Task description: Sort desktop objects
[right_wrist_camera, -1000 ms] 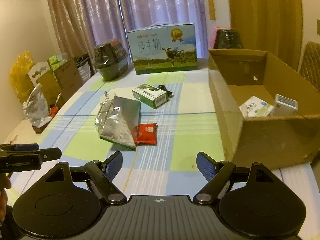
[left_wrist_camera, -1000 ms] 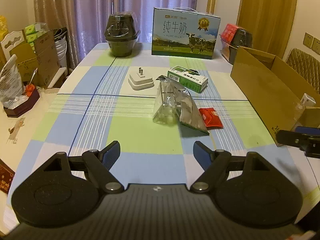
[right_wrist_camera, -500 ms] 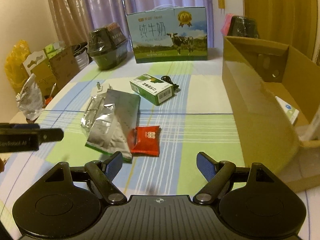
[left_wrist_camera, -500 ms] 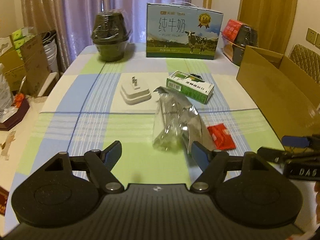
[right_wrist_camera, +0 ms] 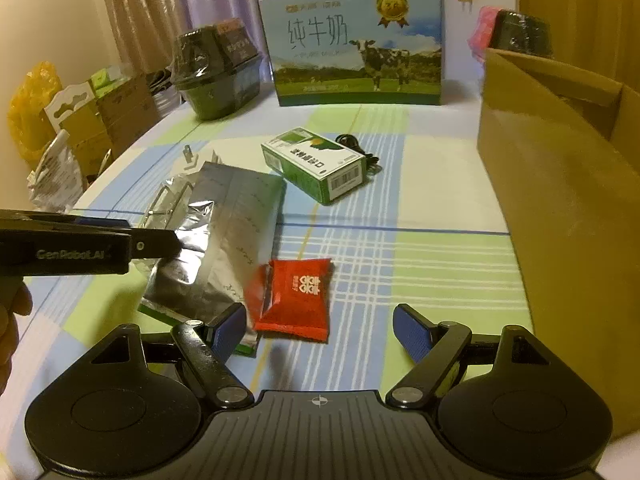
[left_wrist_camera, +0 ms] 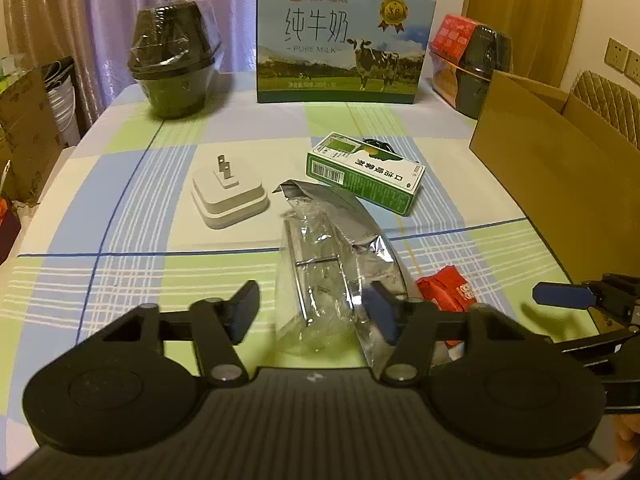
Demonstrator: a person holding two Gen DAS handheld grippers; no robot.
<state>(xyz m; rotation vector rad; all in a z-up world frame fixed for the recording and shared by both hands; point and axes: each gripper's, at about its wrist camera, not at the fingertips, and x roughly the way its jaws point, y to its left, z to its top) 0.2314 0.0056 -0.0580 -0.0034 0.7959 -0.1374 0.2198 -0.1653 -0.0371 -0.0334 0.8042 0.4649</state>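
— Checked cloth covers the table [left_wrist_camera: 120, 216]; what lies around the silver bag [left_wrist_camera: 332, 264]?

— Beside it a red packet [right_wrist_camera: 298, 296]; behind it a green box [left_wrist_camera: 366, 172] and a white plug [left_wrist_camera: 228, 196].

— And the grippers?

— Left gripper [left_wrist_camera: 312, 312], jaws apart, straddles the bag's near end; right gripper [right_wrist_camera: 318, 328], jaws apart, hovers over the packet; a cardboard box [right_wrist_camera: 560, 184] stands to its right.

Purple curtains [left_wrist_camera: 224, 8], wooden door [left_wrist_camera: 524, 12], checked tablecloth [left_wrist_camera: 120, 208]
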